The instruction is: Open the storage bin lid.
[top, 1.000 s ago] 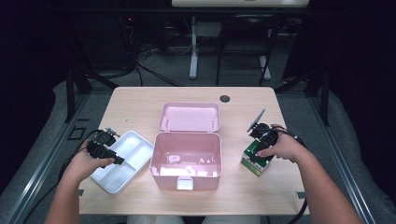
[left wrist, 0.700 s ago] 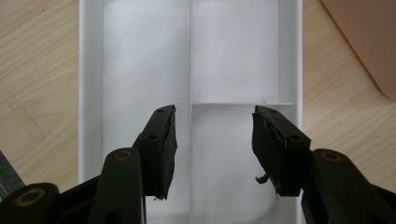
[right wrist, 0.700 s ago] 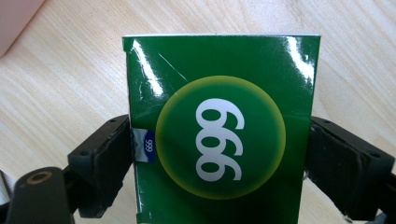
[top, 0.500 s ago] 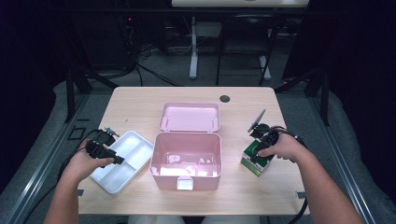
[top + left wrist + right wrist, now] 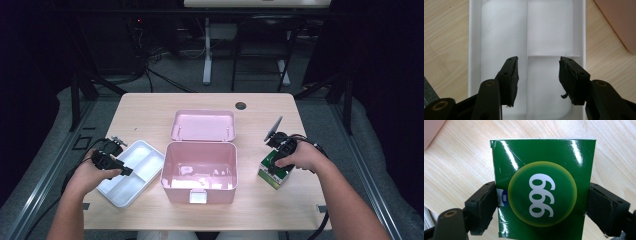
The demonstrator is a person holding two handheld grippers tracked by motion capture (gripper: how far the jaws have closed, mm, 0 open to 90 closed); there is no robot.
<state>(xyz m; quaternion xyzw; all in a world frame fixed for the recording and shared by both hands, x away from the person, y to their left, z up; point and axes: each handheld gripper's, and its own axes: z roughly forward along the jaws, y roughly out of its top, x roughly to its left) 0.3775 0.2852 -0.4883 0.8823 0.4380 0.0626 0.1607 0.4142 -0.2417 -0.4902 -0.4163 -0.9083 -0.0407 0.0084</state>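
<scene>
A green carton (image 5: 270,180) printed with white digits (image 5: 541,152) stands on the table right of an open pink box (image 5: 200,145). My right gripper (image 5: 274,171) is over the carton, and its jaws (image 5: 542,205) press against the carton's two sides. Left of the pink box lies a white divided tray (image 5: 142,155). My left gripper (image 5: 125,171) hovers above the tray (image 5: 549,30), open (image 5: 539,80), with nothing between its fingers. The pink box holds some pale items that I cannot make out.
The pink lid (image 5: 202,125) lies flat behind the box. A dark round grommet (image 5: 241,105) sits near the table's far edge. A corner of the pink box (image 5: 621,20) lies just beyond the tray. Cables trail from both grippers off the table's sides.
</scene>
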